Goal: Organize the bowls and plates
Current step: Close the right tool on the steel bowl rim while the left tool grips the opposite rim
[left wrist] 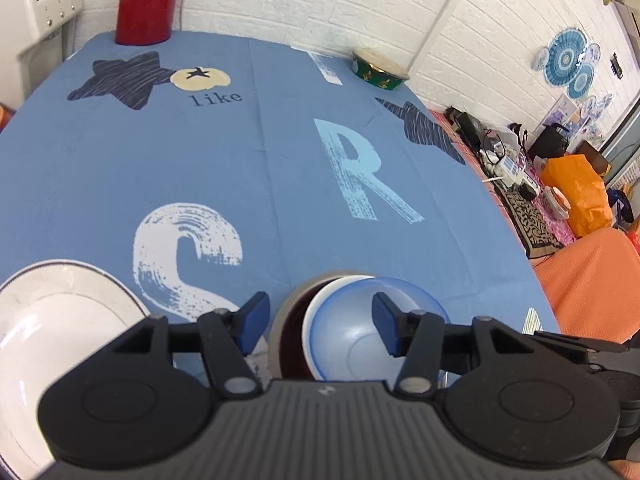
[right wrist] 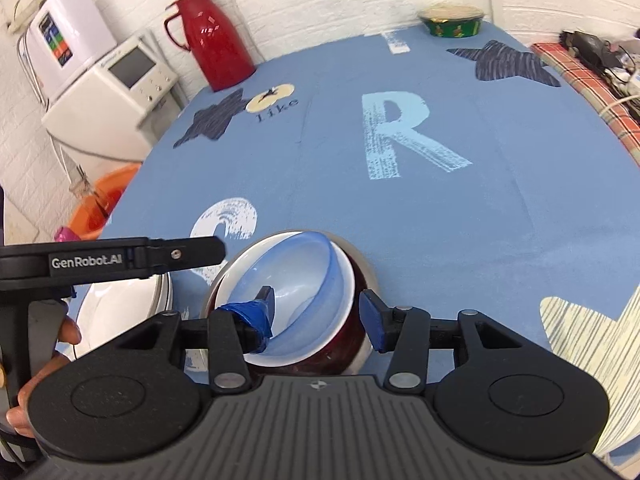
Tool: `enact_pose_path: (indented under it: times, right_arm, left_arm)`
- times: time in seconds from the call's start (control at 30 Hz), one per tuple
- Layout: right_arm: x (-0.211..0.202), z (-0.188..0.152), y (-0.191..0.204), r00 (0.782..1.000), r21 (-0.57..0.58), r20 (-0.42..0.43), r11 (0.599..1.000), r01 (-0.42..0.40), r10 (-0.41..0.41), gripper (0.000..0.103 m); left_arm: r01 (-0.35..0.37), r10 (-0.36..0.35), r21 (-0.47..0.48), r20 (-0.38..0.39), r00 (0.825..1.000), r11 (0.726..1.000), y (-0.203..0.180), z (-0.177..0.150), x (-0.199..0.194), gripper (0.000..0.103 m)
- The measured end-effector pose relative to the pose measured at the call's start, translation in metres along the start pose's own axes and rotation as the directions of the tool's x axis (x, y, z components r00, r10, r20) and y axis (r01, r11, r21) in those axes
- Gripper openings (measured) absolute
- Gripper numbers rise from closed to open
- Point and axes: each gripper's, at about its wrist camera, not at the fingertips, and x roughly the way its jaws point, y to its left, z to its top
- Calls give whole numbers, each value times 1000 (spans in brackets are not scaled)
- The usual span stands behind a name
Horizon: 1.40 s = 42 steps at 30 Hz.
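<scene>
Nested bowls [right wrist: 304, 300] lie between the right gripper [right wrist: 320, 314] fingers — spread wide; left gripper [left wrist: 322, 328] likewise wide, above them.

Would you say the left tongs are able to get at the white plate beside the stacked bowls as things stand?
Probably yes. The left tongs are open and empty over the stacked bowls, and the white plate lies just to their left on the tablecloth with nothing on it or between.
</scene>
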Motion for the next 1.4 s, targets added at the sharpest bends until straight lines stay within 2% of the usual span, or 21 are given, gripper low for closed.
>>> enact_pose_path:
  times: [0.13, 0.3, 0.4, 0.47, 0.53, 0.63, 0.7, 0.8, 0.9, 1.03, 1.1, 1.23, 1.4]
  right_arm:
    - [5, -8, -5, 1000, 11, 10, 1000, 28, -28, 32]
    - [6, -7, -11, 1000, 61, -6, 998, -25, 25, 32]
    - [-16, -7, -10, 997, 73, 64, 997, -40, 35, 33]
    - [-35, -13, -10, 989, 88, 144, 995, -54, 41, 33]
    - [-49, -26, -8, 975, 108, 222, 993, -50, 25, 34]
    - [-53, -50, -10, 963, 181, 271, 983, -40, -10, 36]
    - [-47, -63, -16, 969, 272, 244, 962, -30, -39, 36]
    - [-39, -68, -25, 977, 318, 211, 947, -42, -28, 37]
    - [-36, -66, -34, 980, 386, 186, 922, -7, -71, 38]
    - [-30, -68, -42, 988, 440, 145, 898, -21, -47, 41]
    - [-28, -68, -41, 990, 443, 129, 896, -15, -48, 41]
    - [-27, -65, -35, 993, 414, 110, 910, -2, -49, 41]
    - [-18, -60, -27, 996, 352, 50, 934, 56, -79, 42]
  left_arm:
    - [-2, 2, 7, 6, 1000, 1000, 1, -4, -2, 54]
    - [6, -6, 18, 6, 1000, 1000, 0, -6, -5, 54]
    - [-2, 1, 9, 24, 1000, 1000, 4, -5, -12, 57]
    - [-11, 11, 8, 34, 999, 1000, 8, -7, -18, 58]
    - [-11, 11, -5, 42, 999, 1000, 15, -12, -24, 59]
    - [-12, 12, 7, 18, 1000, 1000, 21, -21, -27, 60]
    - [-17, 18, 38, -8, 1000, 999, 24, -24, -28, 61]
    - [5, -1, 87, -54, 999, 996, 31, -23, -28, 62]
    - [35, -23, 112, -107, 994, 993, 36, -12, -21, 62]
    - [107, -75, 131, -228, 971, 986, 37, 2, 1, 63]
    - [93, -51, 150, -262, 964, 984, 37, 7, 12, 63]
    - [65, 0, 221, -284, 959, 973, 35, 17, 27, 63]
    - [46, 54, 311, -306, 950, 949, 34, 19, 45, 64]
